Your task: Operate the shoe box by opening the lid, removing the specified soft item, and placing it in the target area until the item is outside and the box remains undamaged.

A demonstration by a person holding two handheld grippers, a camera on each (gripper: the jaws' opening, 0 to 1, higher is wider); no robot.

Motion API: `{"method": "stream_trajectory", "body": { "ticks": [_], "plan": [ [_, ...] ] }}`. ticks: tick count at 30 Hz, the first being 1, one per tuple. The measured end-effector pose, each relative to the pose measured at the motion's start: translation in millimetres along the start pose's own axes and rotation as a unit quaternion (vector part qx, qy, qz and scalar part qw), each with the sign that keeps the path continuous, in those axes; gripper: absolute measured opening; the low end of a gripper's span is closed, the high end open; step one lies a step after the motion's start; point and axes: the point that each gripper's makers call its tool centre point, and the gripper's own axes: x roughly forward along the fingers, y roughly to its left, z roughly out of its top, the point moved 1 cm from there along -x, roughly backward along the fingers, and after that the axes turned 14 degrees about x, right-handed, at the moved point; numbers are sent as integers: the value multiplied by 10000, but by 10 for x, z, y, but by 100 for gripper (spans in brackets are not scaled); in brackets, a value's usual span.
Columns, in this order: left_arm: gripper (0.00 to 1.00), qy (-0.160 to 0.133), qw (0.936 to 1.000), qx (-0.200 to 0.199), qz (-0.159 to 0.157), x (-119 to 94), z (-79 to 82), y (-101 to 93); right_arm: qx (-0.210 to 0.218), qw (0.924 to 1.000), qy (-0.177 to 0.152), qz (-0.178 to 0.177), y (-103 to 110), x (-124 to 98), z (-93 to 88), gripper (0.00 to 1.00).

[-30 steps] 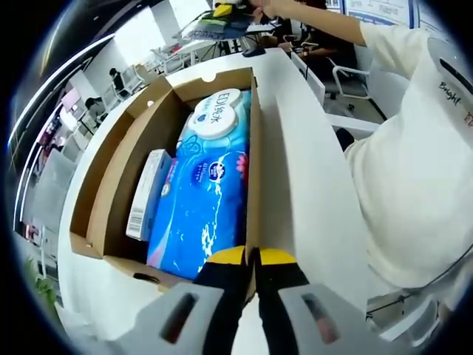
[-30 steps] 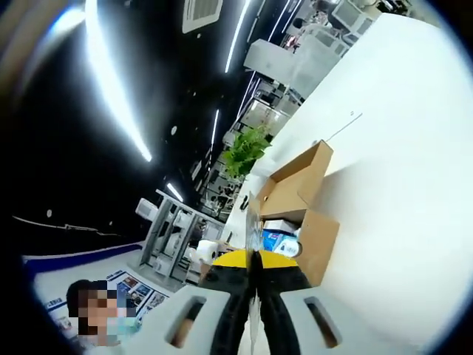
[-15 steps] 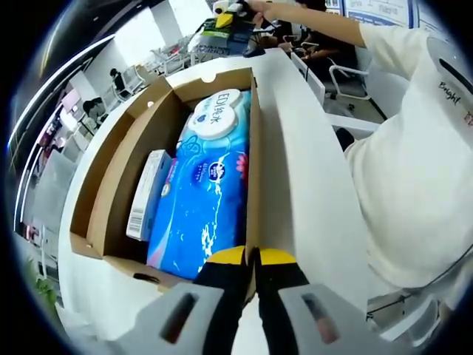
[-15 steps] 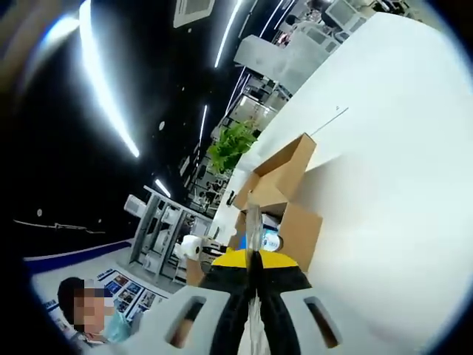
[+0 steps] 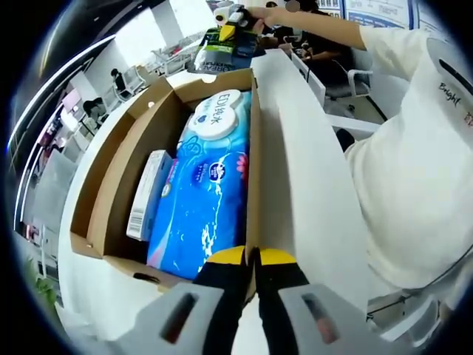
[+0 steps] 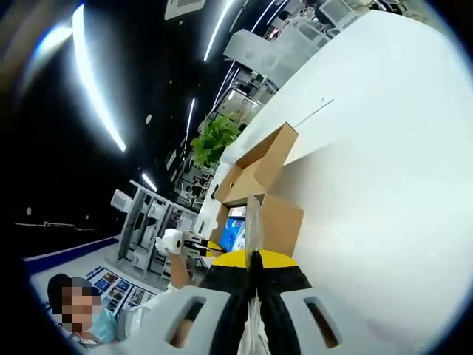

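Note:
The brown cardboard shoe box [image 5: 118, 185] lies open on a white table. Inside it are a blue wet-wipes pack [image 5: 203, 185] and a small white carton [image 5: 148, 194]. The white lid [image 5: 295, 170] stands raised along the box's right side. My left gripper [image 5: 251, 255] is shut on the lid's near edge. At the lid's far end, my right gripper [image 5: 229, 18] is in a person's hand. In the right gripper view, my right gripper [image 6: 253, 255] is shut on the thin lid edge, with the box [image 6: 277, 218], the wipes [image 6: 233, 231] and the left gripper [image 6: 194, 244] beyond.
A person in a white top [image 5: 414, 163] stands close on the right of the box. The white table [image 6: 384, 96] stretches far past the box. A green plant [image 6: 214, 140], shelving and office chairs [image 5: 347, 74] stand in the background.
In the left gripper view the right gripper has come down closer to the far end of the lid. The right gripper view has shifted, with the box now nearer. The left gripper has stayed put.

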Motion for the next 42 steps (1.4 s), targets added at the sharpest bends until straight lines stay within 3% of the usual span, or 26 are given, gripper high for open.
{"method": "stream_trajectory", "body": {
  "ticks": [8,17,23,28,35,42],
  "plan": [
    [4,-2,10000,-3,-2,0,3,-1,49,10000,7,-36,-99,-26,82,0],
    [4,-47,10000,0,13,1,-5,22,123,9993,64,-341,-373,-27,205,0],
    [4,-46,10000,12,11,0,-5,24,114,9988,56,-481,-418,42,76,0],
    [4,-21,9999,132,88,3,-24,45,191,9995,6,-247,-386,67,57,0],
    [4,-23,10000,58,73,9,-67,124,274,9985,52,-469,-520,128,3,0],
    [4,-34,9999,60,83,12,-74,138,214,9952,-4,-953,-735,84,168,0]
  ]
}}
